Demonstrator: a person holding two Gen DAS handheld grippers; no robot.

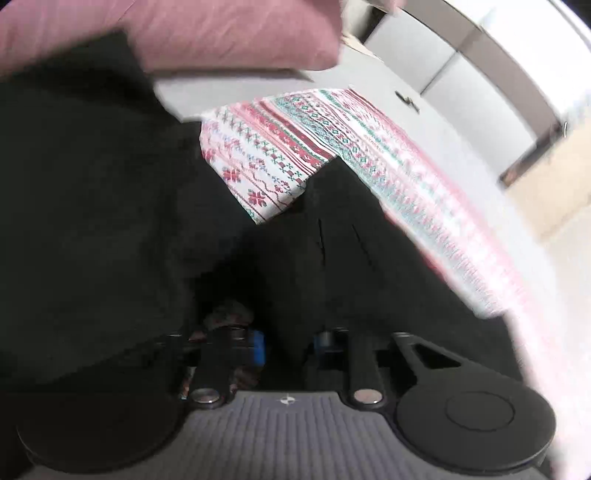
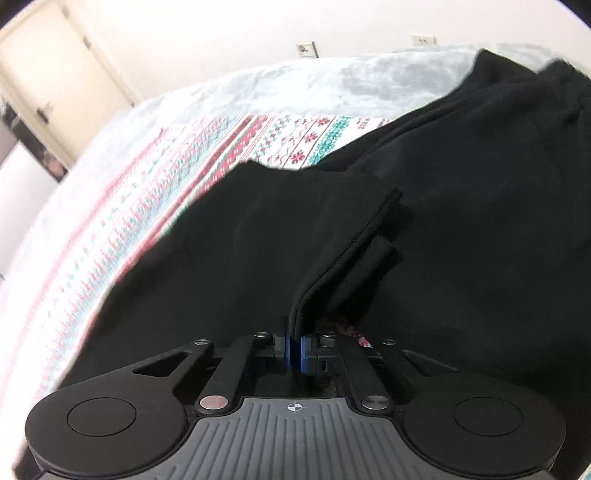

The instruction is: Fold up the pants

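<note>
Pants (image 2: pixel 424 221), black and soft-looking, fill most of both wrist views, spread in loose folds over a patterned blanket (image 2: pixel 155 177) striped in red, teal and white.

In the right wrist view, a doubled hem edge of the pants rises straight out from between the blue pads of the right gripper (image 2: pixel 295 350). The two pads (image 2: pixel 282 349) are pressed nearly together with only the fabric's thickness between them, so this gripper is closed on the pants. The pinched edge runs forward and to the right, away from the camera, then joins the larger mass of black cloth lying ahead.

In the left wrist view, the black fabric lies directly in front of the left gripper (image 1: pixel 288 343) and drapes over its left side. Its blue pads (image 1: pixel 258 345) stand apart with a dark gap between them. The picture is blurred and shadowed there, so whether any cloth sits in that gap cannot be told.

Beyond the pants, the patterned blanket stretches to the right, lying on a pale grey bed cover (image 2: pixel 258 85). A dusty pink pillow (image 1: pixel 203 33) sits at the top left of the left view. A white wall (image 2: pixel 221 22) and a cream door (image 2: pixel 48 55) stand behind the bed.
</note>
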